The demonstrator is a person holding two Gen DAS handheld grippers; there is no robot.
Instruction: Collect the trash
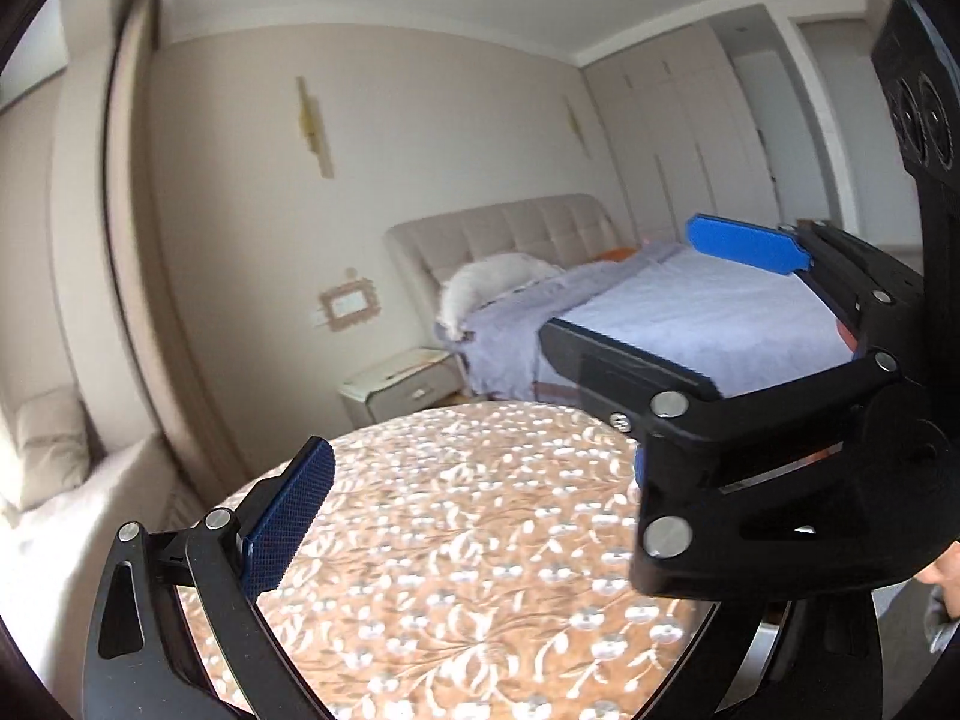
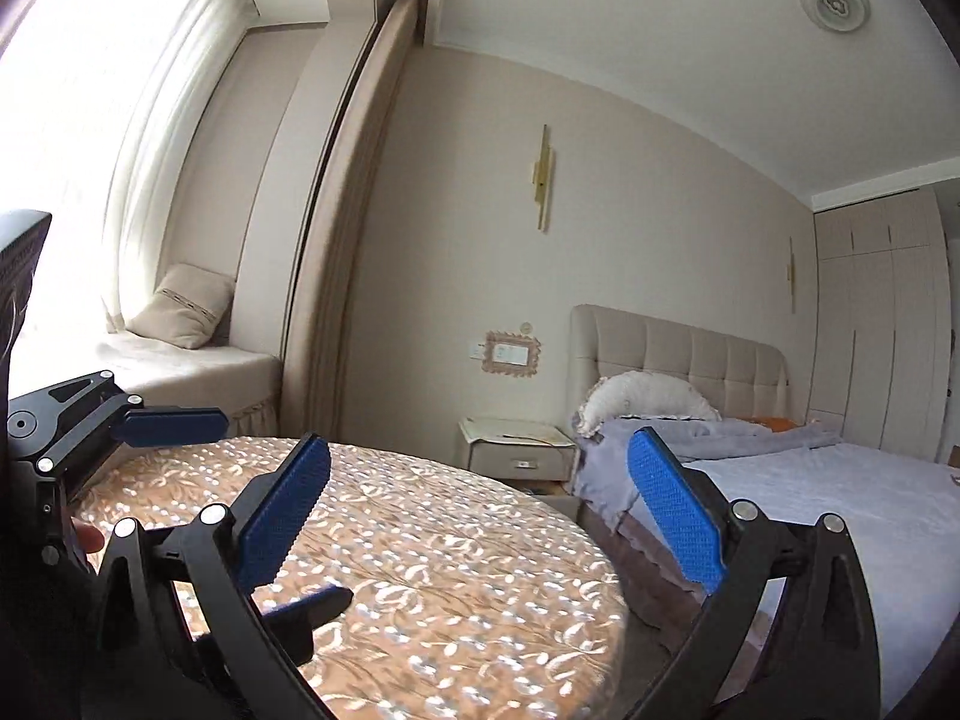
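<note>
No trash shows in either view. A round table [image 1: 456, 540] with an orange floral cloth lies below both grippers and also shows in the right wrist view [image 2: 432, 540]. My right gripper [image 2: 480, 516] is open and empty above the table's right part; it also shows from the side in the left wrist view [image 1: 618, 288], close in front of that camera. My left gripper shows one blue pad [image 1: 288, 522]; its other finger is hidden behind the right gripper. One of its blue fingers [image 2: 171, 425] shows at the left in the right wrist view.
A bed [image 2: 840, 498] with lilac bedding and a tufted headboard stands right of the table. A nightstand [image 2: 516, 447] sits between bed and wall. A window seat [image 2: 198, 369] with a cushion is at the left. Wardrobes [image 2: 882, 324] line the far right wall.
</note>
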